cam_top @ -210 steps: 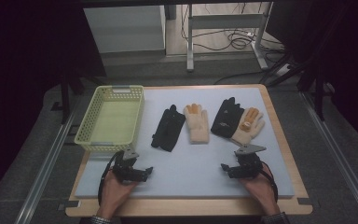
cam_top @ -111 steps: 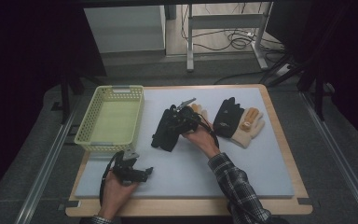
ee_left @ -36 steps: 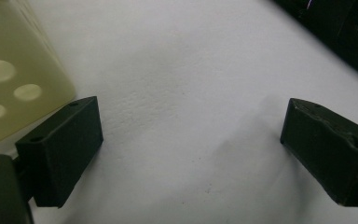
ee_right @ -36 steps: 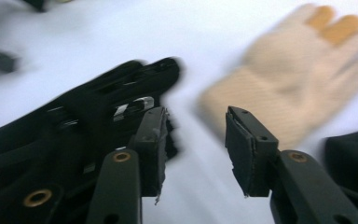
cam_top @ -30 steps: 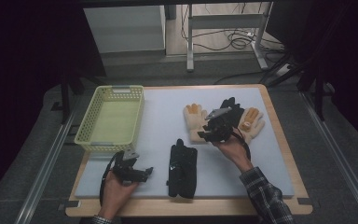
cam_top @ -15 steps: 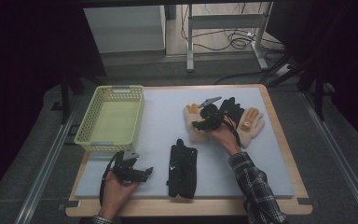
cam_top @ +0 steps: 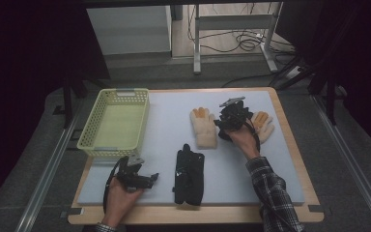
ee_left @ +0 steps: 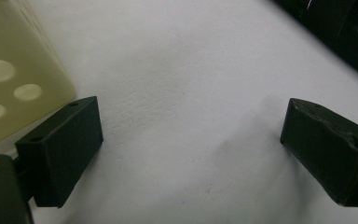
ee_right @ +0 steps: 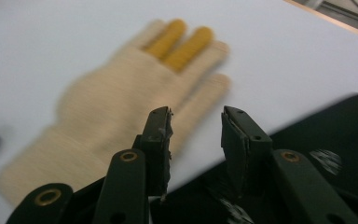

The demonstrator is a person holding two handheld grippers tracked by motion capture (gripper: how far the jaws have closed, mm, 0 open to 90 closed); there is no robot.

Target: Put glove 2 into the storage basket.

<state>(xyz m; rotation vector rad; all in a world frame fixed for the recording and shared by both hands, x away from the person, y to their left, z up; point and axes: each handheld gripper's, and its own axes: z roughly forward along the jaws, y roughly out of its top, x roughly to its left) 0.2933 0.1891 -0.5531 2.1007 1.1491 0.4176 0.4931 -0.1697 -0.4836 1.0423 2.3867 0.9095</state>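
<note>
The pale counter (cam_top: 251, 169) sits in a dark room. My right claw (cam_top: 228, 124) hovers over a black glove (ee_right: 317, 154) beside the cream glove (cam_top: 204, 126); its jaws have just been closing, partly apart, nothing between them. My left claw (cam_top: 149, 178) rests open and empty near the yellow basket (cam_top: 89, 145).

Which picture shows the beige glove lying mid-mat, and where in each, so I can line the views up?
High view: the beige glove lies at mid-mat, orange fingertips pointing away from the person.
Right gripper view: the same glove spreads across the upper left, beyond the jaws.
Left gripper view: this one looks across bare mat, with the basket at the left edge.
Shared landmark: the white mat, under everything in all three.
</note>
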